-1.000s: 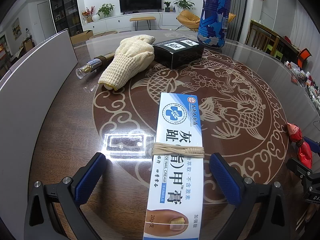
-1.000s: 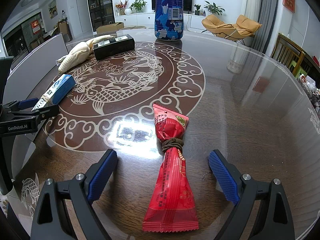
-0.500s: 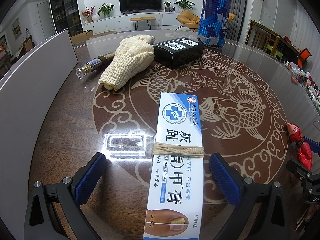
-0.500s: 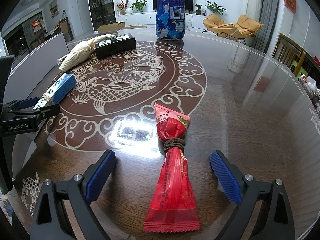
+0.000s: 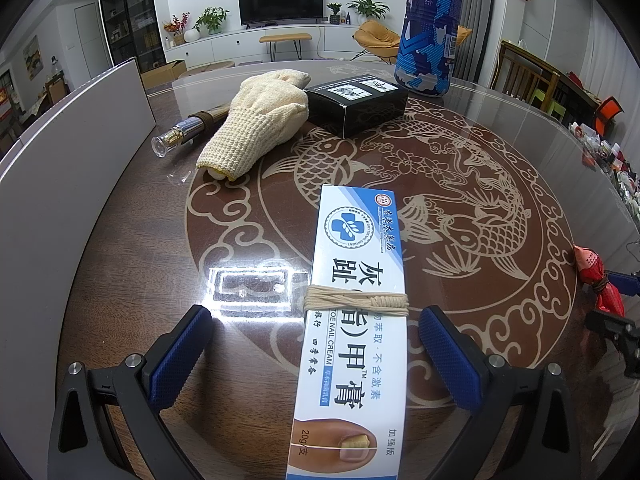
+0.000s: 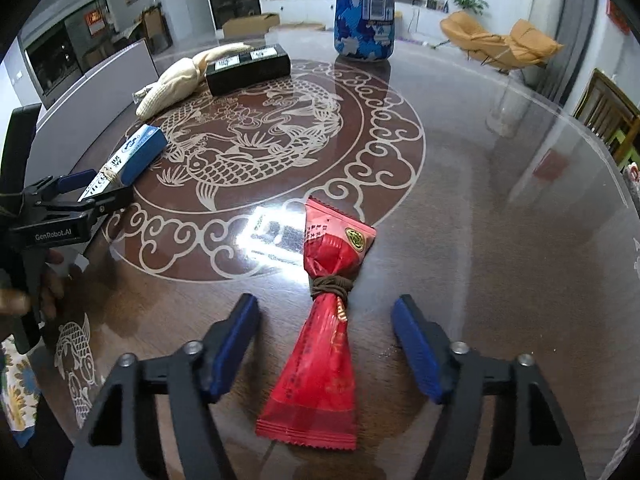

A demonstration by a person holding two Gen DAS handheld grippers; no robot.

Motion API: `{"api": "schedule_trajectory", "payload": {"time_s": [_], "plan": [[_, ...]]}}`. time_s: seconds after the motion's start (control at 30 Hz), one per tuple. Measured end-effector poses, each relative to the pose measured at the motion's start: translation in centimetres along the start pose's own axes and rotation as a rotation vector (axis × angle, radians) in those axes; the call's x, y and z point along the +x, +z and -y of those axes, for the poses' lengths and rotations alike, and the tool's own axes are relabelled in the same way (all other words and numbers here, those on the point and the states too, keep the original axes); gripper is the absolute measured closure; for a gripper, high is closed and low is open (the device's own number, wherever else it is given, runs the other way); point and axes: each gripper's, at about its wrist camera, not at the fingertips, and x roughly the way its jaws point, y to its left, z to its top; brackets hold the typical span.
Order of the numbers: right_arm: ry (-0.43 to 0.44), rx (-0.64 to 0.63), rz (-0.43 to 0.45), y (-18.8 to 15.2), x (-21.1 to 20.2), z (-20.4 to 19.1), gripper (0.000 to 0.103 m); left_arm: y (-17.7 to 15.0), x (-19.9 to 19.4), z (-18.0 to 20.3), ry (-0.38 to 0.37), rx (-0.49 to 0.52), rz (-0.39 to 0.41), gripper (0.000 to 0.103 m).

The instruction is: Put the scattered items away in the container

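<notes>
Jaws first: the right gripper is closing, its blue pads standing either side of the red snack packet but not yet pressing on it, gaps showing on both flanks. The left gripper is standing wide, straddling the toe nail cream box with clear space on each side and holding nothing.

Risk, as I am judging it: the packet is a slick, crinkled wrapper lying flat on a glossy table, so the pads may be pinching only film near the brown tie and letting the contents slide out, or skating the packet along the glass. The right pad is sitting farther from the wrapper than the left, so the closing may be nudging it sideways before it grips. The box is long, so a hold near one end may be letting it tip.

Packet's long axis is running from 6 to 12 o'clock in the right wrist view, leaning slightly towards 1, flared end at 6. The box is lying likewise in the left wrist view, logo end at 12. A tall blue patterned cylinder is standing at 12 o'clock, well apart; whether it is the container I cannot tell.
</notes>
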Motion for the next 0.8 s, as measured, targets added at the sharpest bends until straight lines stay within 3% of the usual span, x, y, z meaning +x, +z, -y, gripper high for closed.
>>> {"api": "schedule_trajectory", "payload": {"time_s": [0.2,0.27,0.3,0.33,0.4,0.47,0.6,0.8], "plan": [[-0.005,-0.019,-0.019,-0.2,-0.2,-0.1,0.061,-0.4,-0.5,1.4,-0.061,0.088,-0.024,0.0],[-0.015,-0.009,-0.022,-0.1,-0.4,0.0,0.084,-0.3,-0.5,1.8,-0.073,0.105,-0.024,0.001],[-0.011,0.005,-0.025,-0.1,-0.4,0.2,0.084,-0.2,-0.6,2.1,-0.079,0.114,-0.018,0.011],[-0.007,0.016,-0.029,-0.1,-0.5,0.4,0.085,-0.2,-0.9,2.3,-0.089,0.127,-0.007,0.031],[-0.013,0.021,-0.027,-0.3,-0.8,0.5,0.085,0.1,-1.3,2.6,-0.112,0.152,-0.009,0.06],[-0.007,0.03,-0.007,-0.6,-1.7,0.7,0.085,0.2,-1.8,2.6,-0.135,0.164,-0.023,0.06],[0.028,0.069,0.053,-1.4,-4.4,1.3,0.085,-0.8,-4.4,2.9,-0.147,0.196,0.023,0.06],[0.064,0.086,0.028,-2.0,-5.2,1.0,0.085,-2.8,-7.3,1.9,-0.227,0.129,0.036,0.06]]}}
